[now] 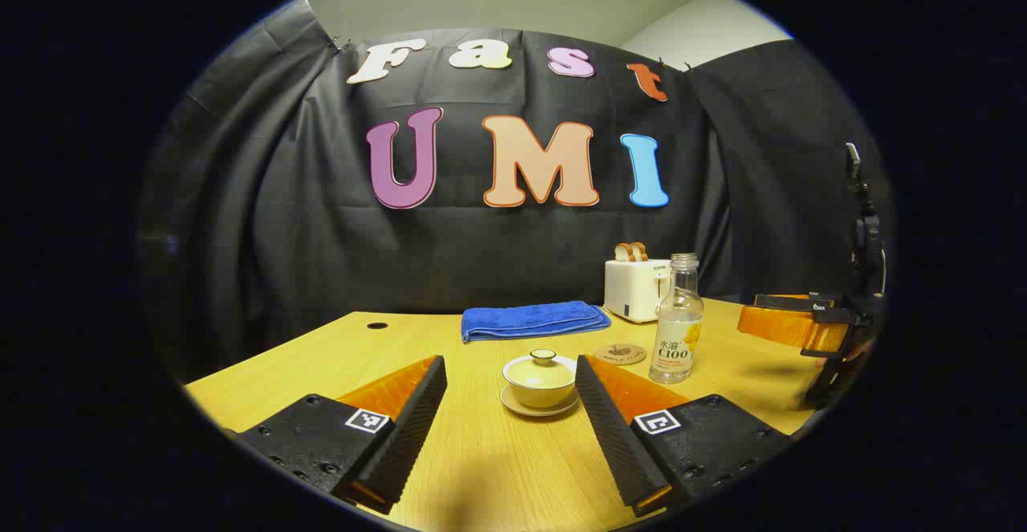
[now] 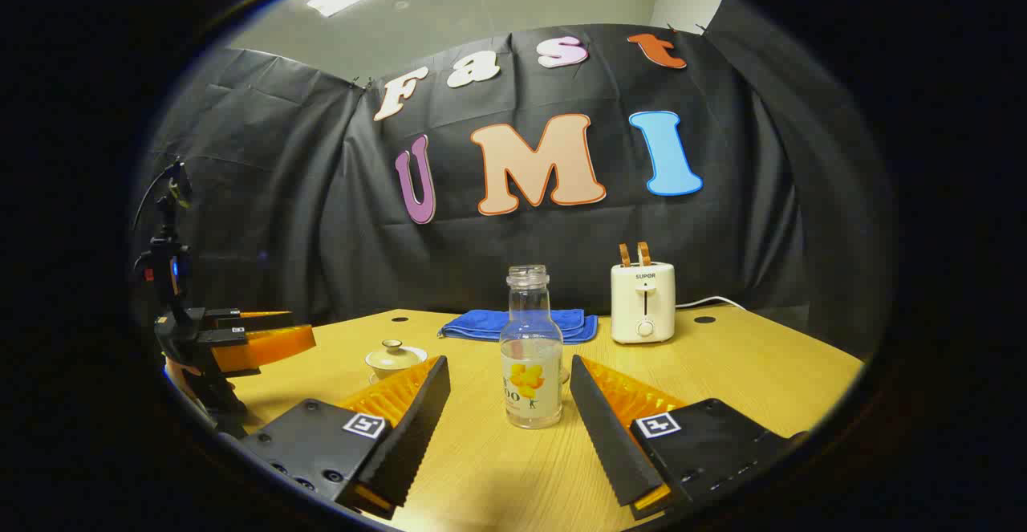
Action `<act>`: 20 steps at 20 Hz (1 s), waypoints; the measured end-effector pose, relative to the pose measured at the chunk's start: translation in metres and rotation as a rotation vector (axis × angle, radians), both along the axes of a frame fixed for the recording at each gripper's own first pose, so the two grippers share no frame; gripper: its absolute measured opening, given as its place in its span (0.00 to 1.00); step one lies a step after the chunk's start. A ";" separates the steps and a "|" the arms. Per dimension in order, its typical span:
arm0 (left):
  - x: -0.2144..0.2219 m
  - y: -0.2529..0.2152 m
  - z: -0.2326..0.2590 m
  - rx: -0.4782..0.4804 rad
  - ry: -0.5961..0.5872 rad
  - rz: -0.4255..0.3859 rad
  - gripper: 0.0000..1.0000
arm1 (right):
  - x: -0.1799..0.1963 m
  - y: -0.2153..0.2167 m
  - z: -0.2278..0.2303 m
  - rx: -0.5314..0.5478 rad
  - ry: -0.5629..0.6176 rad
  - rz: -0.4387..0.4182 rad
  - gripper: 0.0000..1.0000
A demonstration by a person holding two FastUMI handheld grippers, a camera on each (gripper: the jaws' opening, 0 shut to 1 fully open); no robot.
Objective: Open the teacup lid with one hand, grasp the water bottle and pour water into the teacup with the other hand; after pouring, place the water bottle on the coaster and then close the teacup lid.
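A cream teacup [image 1: 539,383] with its lid [image 1: 542,358] on sits on a saucer straight ahead of my open left gripper [image 1: 507,404], a little beyond the fingertips. To its right stands an uncapped clear water bottle [image 1: 676,319], with a round brown coaster [image 1: 619,353] just behind and left of it. In the right gripper view the bottle [image 2: 530,347] stands upright between and just past the tips of my open right gripper [image 2: 508,408], untouched. The teacup [image 2: 395,359] is off to the left there.
A folded blue towel [image 1: 533,320] lies at the back of the wooden table [image 1: 481,468], with a white toaster [image 1: 636,286] beside it. The other gripper [image 1: 802,323] hovers at the right edge of the left gripper view, and at the left edge [image 2: 233,339] of the right gripper view.
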State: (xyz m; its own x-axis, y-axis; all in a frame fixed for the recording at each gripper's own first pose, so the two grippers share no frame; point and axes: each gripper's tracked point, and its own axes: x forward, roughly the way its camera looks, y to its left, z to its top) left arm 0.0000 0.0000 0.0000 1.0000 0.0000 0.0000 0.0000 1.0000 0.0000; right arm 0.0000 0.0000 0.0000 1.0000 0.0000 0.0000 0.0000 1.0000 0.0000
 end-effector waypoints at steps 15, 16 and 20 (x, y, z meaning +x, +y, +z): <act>-0.003 0.003 -0.007 -0.014 0.017 0.001 0.94 | 0.000 -0.007 -0.003 0.004 0.013 -0.013 0.94; -0.003 0.003 -0.008 -0.015 0.018 0.001 0.94 | 0.000 -0.008 -0.004 0.005 0.016 -0.014 0.96; -0.002 0.000 -0.009 -0.021 0.023 -0.007 0.95 | 0.000 -0.009 -0.005 0.004 0.020 -0.015 0.94</act>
State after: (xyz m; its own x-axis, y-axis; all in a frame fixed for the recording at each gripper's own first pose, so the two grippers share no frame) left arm -0.0020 0.0005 -0.0087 0.9997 -0.0068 -0.0229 0.0063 0.9997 -0.0215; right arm -0.0004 -0.0089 -0.0054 0.9997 -0.0151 -0.0198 0.0152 0.9999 0.0043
